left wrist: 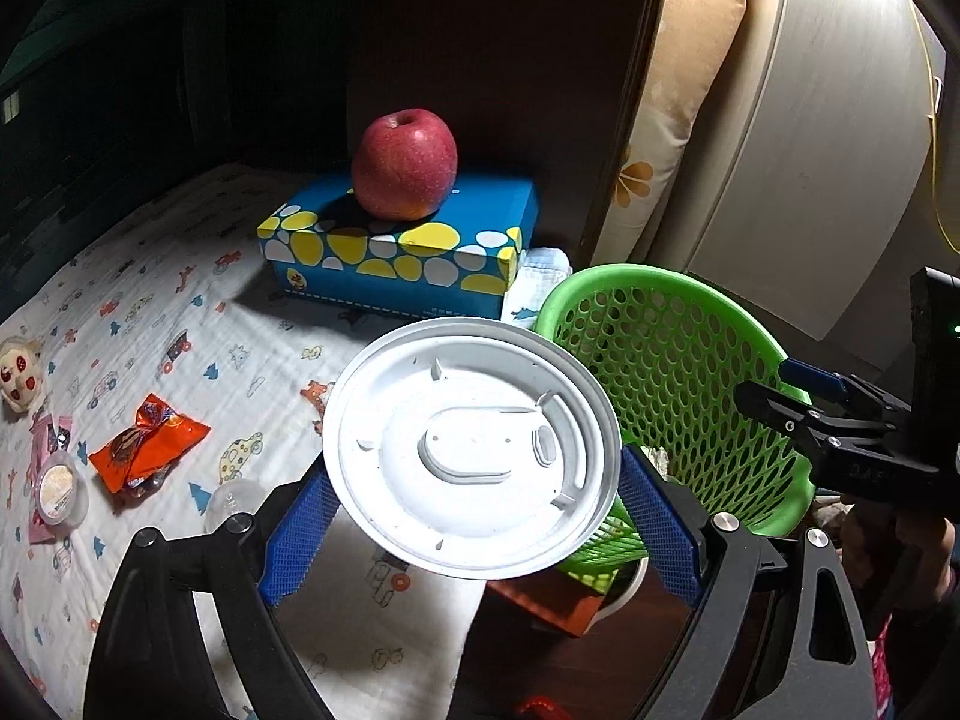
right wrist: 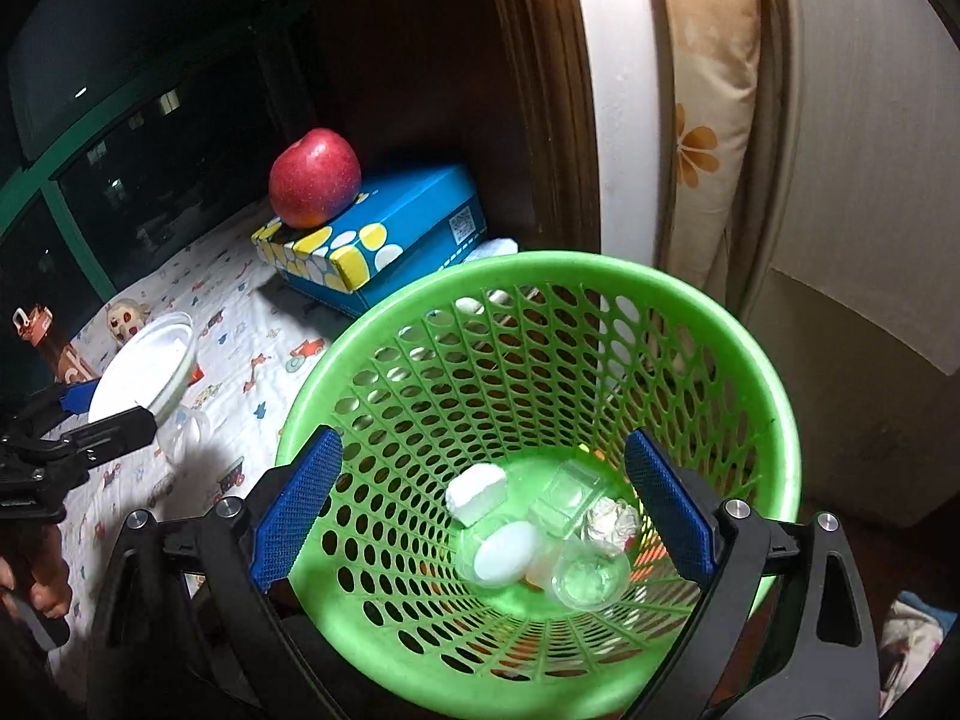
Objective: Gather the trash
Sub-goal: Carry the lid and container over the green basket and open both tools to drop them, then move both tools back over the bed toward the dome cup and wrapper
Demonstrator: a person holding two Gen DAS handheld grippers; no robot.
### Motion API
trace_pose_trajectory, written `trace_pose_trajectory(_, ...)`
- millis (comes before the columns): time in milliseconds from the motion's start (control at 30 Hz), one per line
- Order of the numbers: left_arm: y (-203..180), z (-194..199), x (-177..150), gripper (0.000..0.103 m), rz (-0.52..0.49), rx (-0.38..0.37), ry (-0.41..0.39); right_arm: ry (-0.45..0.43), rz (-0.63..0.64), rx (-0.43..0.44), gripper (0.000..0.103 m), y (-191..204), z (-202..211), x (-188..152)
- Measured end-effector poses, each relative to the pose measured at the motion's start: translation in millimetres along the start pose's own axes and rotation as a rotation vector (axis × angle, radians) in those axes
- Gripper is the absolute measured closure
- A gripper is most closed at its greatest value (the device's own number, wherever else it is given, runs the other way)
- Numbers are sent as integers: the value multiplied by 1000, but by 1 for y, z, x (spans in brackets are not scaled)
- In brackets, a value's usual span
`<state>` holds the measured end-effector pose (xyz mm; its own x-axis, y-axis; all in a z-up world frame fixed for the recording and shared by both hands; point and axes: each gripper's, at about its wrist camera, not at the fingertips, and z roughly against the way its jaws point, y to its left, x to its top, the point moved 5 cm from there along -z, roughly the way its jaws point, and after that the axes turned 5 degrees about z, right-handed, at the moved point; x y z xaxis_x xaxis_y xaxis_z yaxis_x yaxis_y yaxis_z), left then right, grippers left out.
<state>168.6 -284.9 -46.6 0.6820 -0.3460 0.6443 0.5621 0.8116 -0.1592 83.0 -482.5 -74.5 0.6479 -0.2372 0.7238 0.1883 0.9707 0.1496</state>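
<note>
My left gripper (left wrist: 474, 468) is shut on a round white plastic lid (left wrist: 471, 456), its blue pads pressing the rim on both sides; the lid (right wrist: 144, 366) also shows at the left of the right wrist view. A green mesh basket (right wrist: 774, 396) tilts toward me beside the bed, its rim (left wrist: 630, 282) just right of the lid. It holds a white foam piece (right wrist: 477, 495), clear cups (right wrist: 591, 582) and crumpled paper (right wrist: 612, 525). My right gripper (right wrist: 483, 438) stands wide open over the basket's mouth, and I cannot tell whether its left finger touches the rim.
A red apple (left wrist: 405, 165) sits on a blue spotted tissue box (left wrist: 396, 246) at the back of the printed bed sheet (left wrist: 198, 324). An orange snack packet (left wrist: 147, 450), a small round tub (left wrist: 57, 489) and a plush toy (left wrist: 18, 375) lie at the left. A flowered pillow (left wrist: 672, 120) stands behind the basket.
</note>
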Motion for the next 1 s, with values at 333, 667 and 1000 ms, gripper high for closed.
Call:
trace_pose_trajectory(333,-39,-19,3,16,-41,-59,40,-73,-22,-41,9,-18,41,1)
trace_pose_trajectory(667,-86,-43,-3,16,-93,-99,105,-102,-86,-43,9,-38,58,-9)
trace_pose_trajectory(1000,-103,-48,-9,12,-104,-134,132,-109,-127,-40,9,-52,67,-19)
